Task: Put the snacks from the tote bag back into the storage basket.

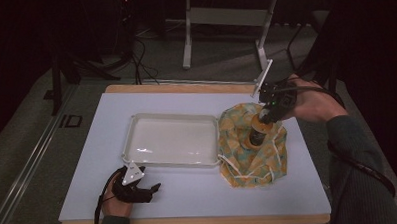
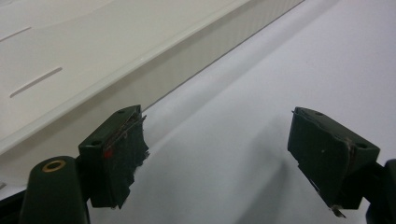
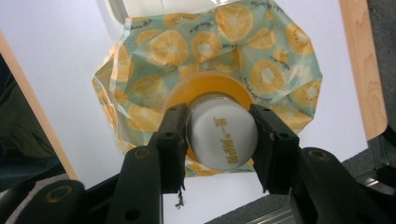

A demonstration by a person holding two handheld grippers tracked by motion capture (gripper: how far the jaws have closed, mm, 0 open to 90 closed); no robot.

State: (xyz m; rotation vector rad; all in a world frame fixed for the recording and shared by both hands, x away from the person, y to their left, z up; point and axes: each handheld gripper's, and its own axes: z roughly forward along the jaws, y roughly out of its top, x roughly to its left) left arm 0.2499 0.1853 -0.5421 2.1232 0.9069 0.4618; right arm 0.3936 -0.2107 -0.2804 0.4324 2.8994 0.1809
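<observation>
Bottle with a white cap stands upright in the middle of an orange-and-kiwi print bag, over on the right side of the white table. The right gripper comes down on it from above, and in the right gripper view you can see both black jaws pressed against either side of that white cap, so it's clamped on the bottle's top. The cap has some yellow lettering on it and a wide orange collar shows just below. The bag fabric is spread out crumpled around the bottle's base, with white drawstrings trailing along its near edge.

Just left of the bag, touching or nearly touching its edge, sits a shallow white tray, pretty much centred on the table.

The left gripper is down at the near left of the table, held low in the person's left hand, a bit in front of the tray's near rim. Its jaws are spread wide apart with nothing between them, just bare table, and the tray wall runs past on its left in the left gripper view.
</observation>
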